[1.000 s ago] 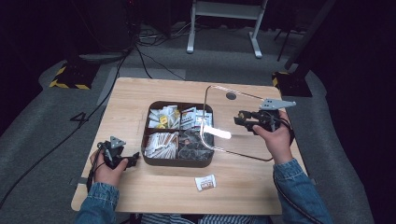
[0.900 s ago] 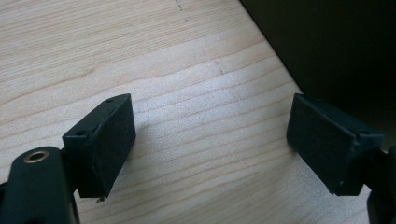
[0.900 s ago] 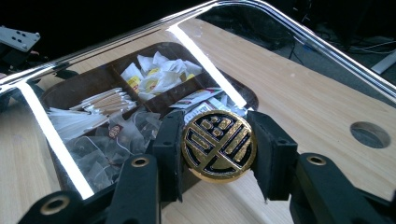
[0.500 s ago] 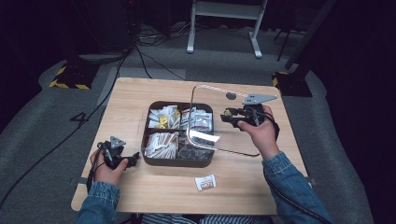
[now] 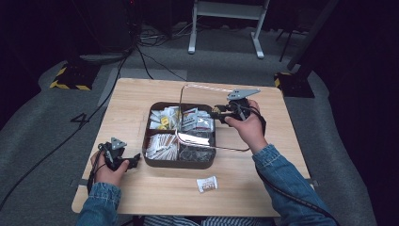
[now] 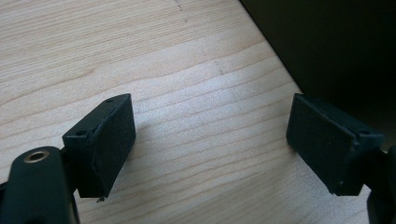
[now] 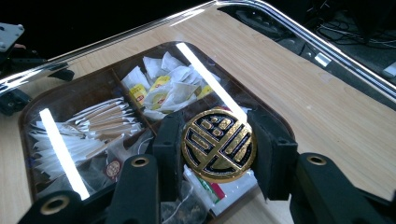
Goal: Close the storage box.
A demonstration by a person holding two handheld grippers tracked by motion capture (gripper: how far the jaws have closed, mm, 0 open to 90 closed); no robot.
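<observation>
Table (image 5: pixel 141 99) lit from above, evenly; floor and everything beyond it falls to near black. High view soft, low detail, slight noise in the dark parts. Clear lid (image 7: pixel 289 28) throws two hard white strip glares over the tray (image 7: pixel 28 116), plus a bright rim line. Left gripper view sharp on the wood grain, soft jaw shadows, black past the table edge.

In the high view the clear lid (image 5: pixel 214 117) is almost invisible except for its shiny rim, and the print on the small packet (image 5: pixel 207 184) near the surface's front edge is too small to read. In the right gripper view the lid's far rim runs off the frame, and glare streaks blot out some sachets (image 7: pixel 84 135) beneath.
</observation>
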